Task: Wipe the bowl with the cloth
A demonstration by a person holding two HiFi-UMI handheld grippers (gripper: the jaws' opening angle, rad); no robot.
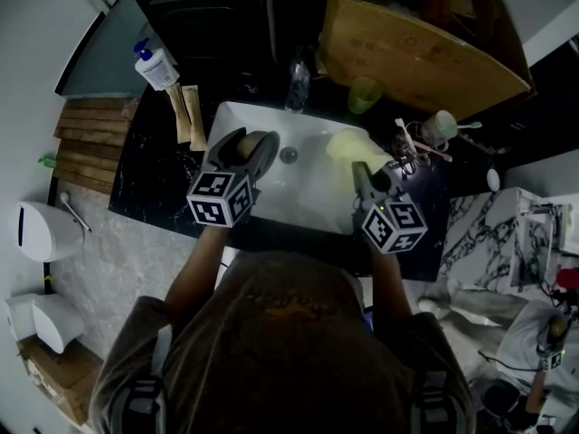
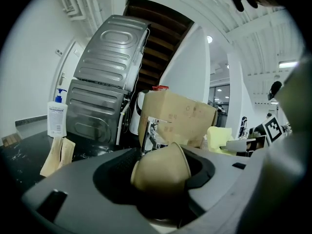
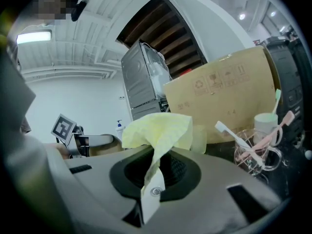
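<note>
The white sink [image 1: 312, 197] lies below both grippers, which are held apart over its basin. The left gripper [image 1: 246, 147] is closed on the tan bowl [image 2: 161, 172], which sits tilted on its side between the jaws. The right gripper [image 1: 372, 178] is closed on a fold of the yellow cloth [image 3: 158, 130], which bunches beyond its jaws.

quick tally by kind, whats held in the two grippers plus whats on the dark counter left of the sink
bowl: 1
yellow cloth: 1
pump bottle: 1
tan packets: 2
total: 5
</note>
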